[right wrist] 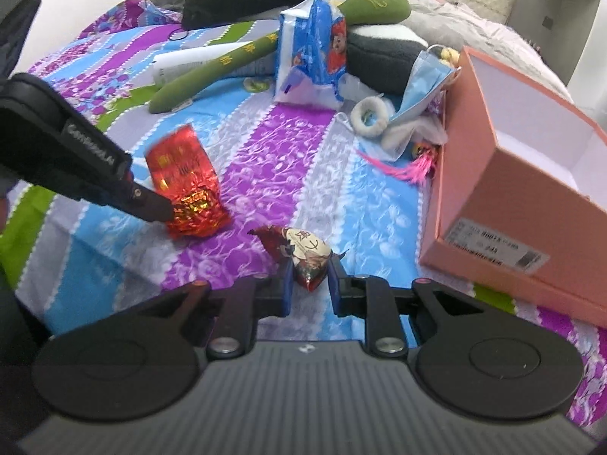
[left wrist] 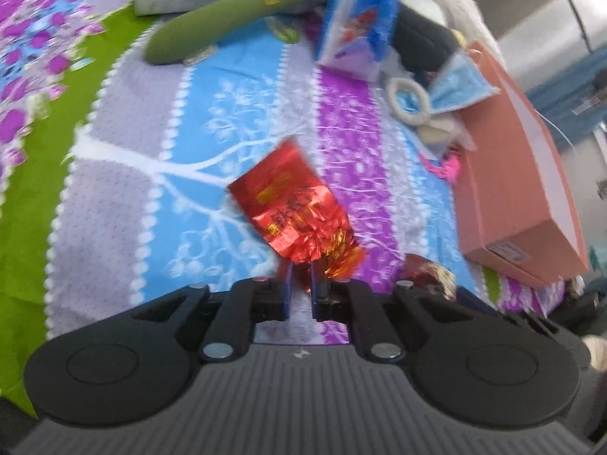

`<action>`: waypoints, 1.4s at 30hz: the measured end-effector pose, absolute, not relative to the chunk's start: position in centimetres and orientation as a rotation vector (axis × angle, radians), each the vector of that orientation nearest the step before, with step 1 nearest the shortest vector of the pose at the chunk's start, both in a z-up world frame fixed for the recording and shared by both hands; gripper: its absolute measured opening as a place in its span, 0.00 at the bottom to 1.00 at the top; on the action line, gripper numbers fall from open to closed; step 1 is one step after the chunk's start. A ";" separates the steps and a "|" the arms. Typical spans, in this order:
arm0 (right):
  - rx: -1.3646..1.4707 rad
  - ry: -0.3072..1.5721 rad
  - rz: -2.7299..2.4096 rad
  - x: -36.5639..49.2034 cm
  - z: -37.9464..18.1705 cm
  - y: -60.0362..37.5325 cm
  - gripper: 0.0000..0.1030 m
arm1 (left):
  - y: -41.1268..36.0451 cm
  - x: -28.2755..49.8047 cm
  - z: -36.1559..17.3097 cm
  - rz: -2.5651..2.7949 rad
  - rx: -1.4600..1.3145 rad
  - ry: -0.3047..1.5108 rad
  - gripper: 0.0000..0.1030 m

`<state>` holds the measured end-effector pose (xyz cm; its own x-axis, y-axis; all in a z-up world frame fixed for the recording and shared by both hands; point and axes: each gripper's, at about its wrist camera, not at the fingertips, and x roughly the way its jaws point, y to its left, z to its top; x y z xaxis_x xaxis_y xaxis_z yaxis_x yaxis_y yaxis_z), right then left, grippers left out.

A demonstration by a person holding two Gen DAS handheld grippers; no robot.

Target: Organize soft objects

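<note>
Left gripper [left wrist: 299,280]: I hold it low centre in the left wrist view, its fingers pressed together on the crumpled end of the red foil packet [left wrist: 294,210]; in the right wrist view it reaches in from the left edge.

Red foil packet: pinched at one corner, the rest sticking up toward mid-frame; whether it hangs clear of the bedspread [left wrist: 197,121] I cannot tell.

Right gripper [right wrist: 309,284]: low centre of the right wrist view, fingers set on either side of the printed packet [right wrist: 303,254]; the pads look to be touching it, so I judge this a grip, though a light one.

Pink box [right wrist: 504,174]: right side of the frame, lid off, white inside; no object shows in the part I can see. I take it for the container.

Pile beside the box: face mask [right wrist: 425,79], white ring [right wrist: 368,115] and pink tassel [right wrist: 409,167] lie near its left wall, on the bed.

Upper frame: green plush [right wrist: 235,60], blue-and-white pack [right wrist: 315,49], white tube [right wrist: 189,62], dark cushion [right wrist: 383,60], all loose.

Progress: early, in my judgement. Two packets are in hand; nothing visible is boxed.

Remaining: carry both packets to the box, then gather the scattered items.
</note>
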<state>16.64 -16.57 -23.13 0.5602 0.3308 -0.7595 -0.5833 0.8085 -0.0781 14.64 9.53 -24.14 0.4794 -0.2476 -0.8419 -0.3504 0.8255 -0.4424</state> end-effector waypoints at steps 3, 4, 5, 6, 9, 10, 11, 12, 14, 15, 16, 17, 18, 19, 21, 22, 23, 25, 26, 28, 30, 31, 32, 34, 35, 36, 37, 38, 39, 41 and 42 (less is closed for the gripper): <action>-0.316 0.818 0.570 16.3 -23.0 -16.8 0.30 | 9.9 14.2 -24.1 0.090 -0.665 1.081 0.43; -0.315 0.816 0.575 16.2 -22.9 -16.8 0.35 | 9.9 14.1 -23.9 0.095 -0.679 1.072 0.51; -0.319 0.812 0.579 16.2 -22.8 -16.8 0.38 | 9.8 14.0 -23.7 0.096 -0.690 1.060 0.51; -0.318 0.801 0.583 16.1 -22.6 -16.9 0.38 | 9.7 14.1 -23.5 0.096 -0.700 1.051 0.52; -0.312 0.767 0.601 16.1 -22.0 -17.0 0.40 | 9.5 14.3 -23.1 0.128 -0.756 1.033 0.65; -0.310 0.756 0.611 16.2 -21.9 -17.0 0.43 | 9.4 14.4 -23.1 0.144 -0.770 1.026 0.68; -0.313 0.749 0.623 16.3 -22.0 -16.9 0.43 | 9.2 14.7 -23.1 0.164 -0.772 1.028 0.68; -0.317 0.748 0.640 16.4 -22.1 -16.8 0.43 | 9.1 15.1 -23.1 0.191 -0.762 1.037 0.68; -0.321 0.775 0.665 16.8 -22.6 -16.5 0.43 | 8.9 15.6 -23.2 0.231 -0.752 1.042 0.68; -0.320 0.785 0.673 16.8 -22.9 -16.5 0.43 | 8.9 15.8 -23.2 0.237 -0.765 1.036 0.68; -0.323 0.788 0.684 16.7 -23.0 -16.4 0.43 | 8.9 16.0 -23.3 0.241 -0.777 1.035 0.68; -0.331 0.786 0.703 16.5 -23.2 -16.3 0.43 | 8.8 16.2 -23.6 0.243 -0.783 1.046 0.68; -0.342 0.787 0.718 16.3 -23.4 -16.2 0.43 | 8.6 16.6 -23.7 0.238 -0.787 1.058 0.68; -0.362 0.788 0.727 16.1 -23.6 -16.0 0.42 | 8.3 16.8 -23.8 0.240 -0.788 1.067 0.68; -0.407 0.783 0.723 15.8 -24.1 -15.6 0.42 | 7.8 17.1 -23.8 0.252 -0.787 1.073 0.68; -0.422 0.780 0.719 15.7 -24.3 -15.6 0.41 | 7.7 17.3 -23.8 0.262 -0.782 1.076 0.68; -0.424 0.781 0.716 15.6 -24.5 -15.6 0.40 | 7.5 17.4 -23.8 0.276 -0.774 1.081 0.68; -0.414 0.802 0.718 15.9 -24.9 -15.8 0.37 | 7.3 17.7 -24.0 0.295 -0.766 1.086 0.68; -0.418 0.807 0.723 15.9 -25.1 -15.8 0.36 | 7.1 17.8 -24.1 0.304 -0.752 1.084 0.68; -0.434 0.802 0.722 15.9 -25.4 -15.8 0.33 | 6.7 18.1 -24.3 0.325 -0.724 1.095 0.68; -0.435 0.805 0.720 15.9 -25.6 -16.0 0.32 | 6.7 18.2 -24.6 0.339 -0.719 1.089 0.68; -0.430 0.806 0.719 15.9 -25.6 -16.1 0.31 | 6.6 18.3 -24.6 0.345 -0.708 1.089 0.68; -0.425 0.806 0.719 16.0 -25.6 -16.2 0.31 | 6.5 18.4 -24.7 0.347 -0.696 1.090 0.68; -0.420 0.806 0.721 16.0 -25.7 -16.3 0.31 | 6.2 18.9 -24.9 0.345 -0.663 1.107 0.68; -0.418 0.805 0.722 16.1 -25.7 -16.3 0.30 | 6.0 19.1 -25.0 0.344 -0.649 1.112 0.68; -0.416 0.804 0.723 16.0 -25.8 -16.3 0.30 | 5.8 19.3 -25.0 0.342 -0.629 1.120 0.68; -0.417 0.803 0.723 16.1 -25.8 -16.3 0.30 | 5.6 19.4 -25.0 0.341 -0.614 1.125 0.68; -0.419 0.801 0.724 16.1 -25.8 -16.2 0.30 | 5.6 19.4 -25.0 0.339 -0.606 1.124 0.68; -0.419 0.800 0.724 16.1 -25.8 -16.2 0.30 | 5.4 19.5 -25.1 0.338 -0.595 1.124 0.68; -0.414 0.801 0.722 16.2 -25.9 -16.1 0.29 | 5.2 19.6 -25.1 0.339 -0.557 1.126 0.65; -0.409 0.802 0.720 16.3 -25.9 -16.2 0.29 | 5.0 19.6 -25.1 0.334 -0.538 1.126 0.65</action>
<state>16.31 -16.16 -25.91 0.4804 0.4241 -0.7677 -0.7177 0.6932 -0.0662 19.64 5.02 -25.11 0.4010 -0.0140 -0.9160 -0.5119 0.8258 -0.2367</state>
